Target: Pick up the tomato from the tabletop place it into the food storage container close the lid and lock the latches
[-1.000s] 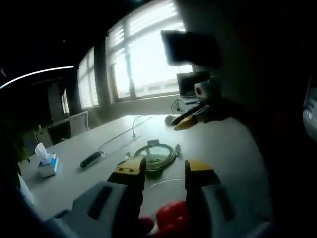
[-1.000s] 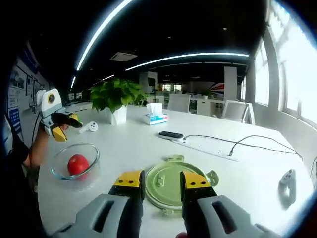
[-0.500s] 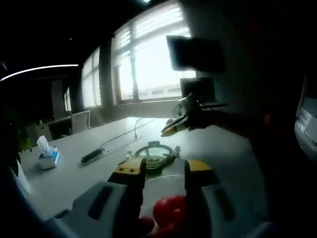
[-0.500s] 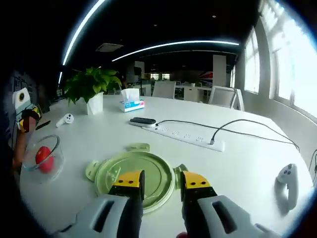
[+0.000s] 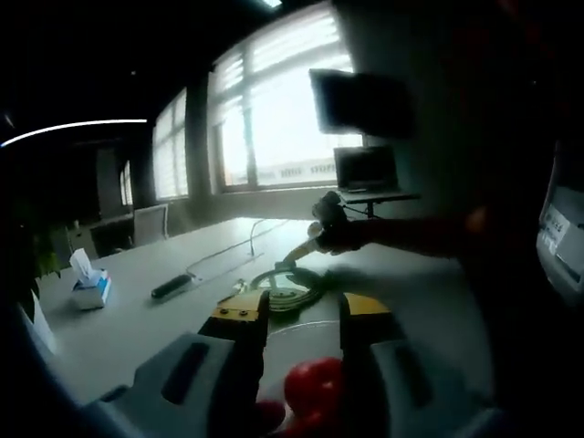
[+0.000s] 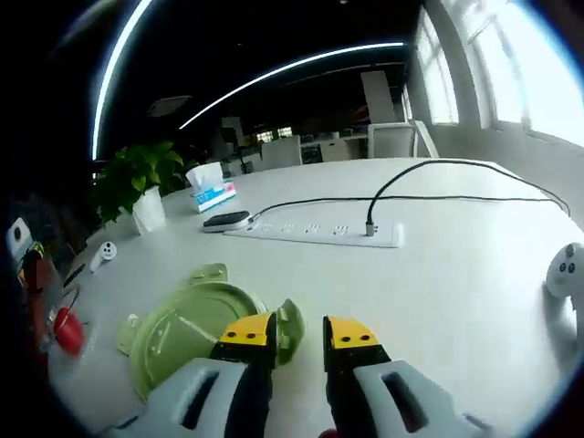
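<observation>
The red tomato [image 5: 315, 388] lies in a clear glass container [image 5: 301, 330] just below my left gripper [image 5: 301, 310], whose jaws stand open above it with nothing between them. Beyond lies the round green lid [image 5: 287, 287] flat on the table, and my right gripper [image 5: 299, 255] reaches down to its far edge. In the right gripper view, the green lid [image 6: 182, 333] is at lower left, and one of its latch tabs [image 6: 290, 319] sits at the tips of my open right gripper [image 6: 299, 330]. The tomato [image 6: 66, 330] and my left gripper [image 6: 27, 251] are at the far left.
A white power strip [image 6: 319, 233] with a black cable, a black remote [image 6: 226, 219], a tissue box [image 6: 210, 193] and a potted plant [image 6: 137, 178] stand beyond the lid. White controllers [image 6: 566, 269] lie at the right. A laptop [image 5: 370, 169] sits near the window.
My right gripper has come down and forward to the lid, so a latch tab now sits at its jaw tips. The left gripper has stayed above the container.
</observation>
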A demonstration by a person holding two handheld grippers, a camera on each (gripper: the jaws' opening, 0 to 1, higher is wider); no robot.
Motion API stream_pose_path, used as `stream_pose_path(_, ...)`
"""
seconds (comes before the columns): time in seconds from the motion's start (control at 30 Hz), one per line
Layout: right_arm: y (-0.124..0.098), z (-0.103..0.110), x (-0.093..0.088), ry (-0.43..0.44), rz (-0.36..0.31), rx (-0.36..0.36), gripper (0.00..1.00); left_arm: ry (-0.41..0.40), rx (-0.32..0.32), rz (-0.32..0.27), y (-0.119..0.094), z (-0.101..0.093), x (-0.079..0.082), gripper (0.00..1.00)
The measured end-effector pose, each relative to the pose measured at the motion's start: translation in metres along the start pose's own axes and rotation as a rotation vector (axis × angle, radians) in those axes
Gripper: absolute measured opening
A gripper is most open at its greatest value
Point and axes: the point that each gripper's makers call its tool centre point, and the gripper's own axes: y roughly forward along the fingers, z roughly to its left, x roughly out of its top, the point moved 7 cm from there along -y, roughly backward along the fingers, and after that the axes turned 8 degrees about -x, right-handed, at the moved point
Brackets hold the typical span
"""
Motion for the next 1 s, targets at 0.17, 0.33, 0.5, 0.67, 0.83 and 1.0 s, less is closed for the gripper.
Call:
stream_pose_path(0.17,0.004,0.007,-0.007,-0.007,0.023,0.029,0.17,0.0,-0.007,-0.001,0.0,-0.002,0.001,0.22)
stream_pose_path(0.33,0.006,0.009,-0.01,0.004,0.035,0.032,0.11,0.007,-0.012,-0.008,-0.001,-0.004,0.002,0.22)
stream_pose_path(0.5,0.007,0.013,-0.011,0.011,0.03,0.034,0.08,0.001,0.003,-0.002,-0.003,0.001,0.0,0.22)
stream_pose_path(0.67,0.002,0.02,-0.012,0.007,0.026,0.022,0.07,-0.005,0.01,0.0,-0.004,0.003,-0.001,0.22)
stream_pose_path(0.83,-0.009,0.025,0.001,-0.002,-0.022,0.012,0.05,0.0,0.019,0.015,-0.005,0.005,-0.003,0.22)
stream_pose_path(1.0,-0.027,0.034,0.03,-0.049,-0.068,-0.001,0.02,-0.003,0.024,0.017,-0.005,0.006,-0.004,0.22)
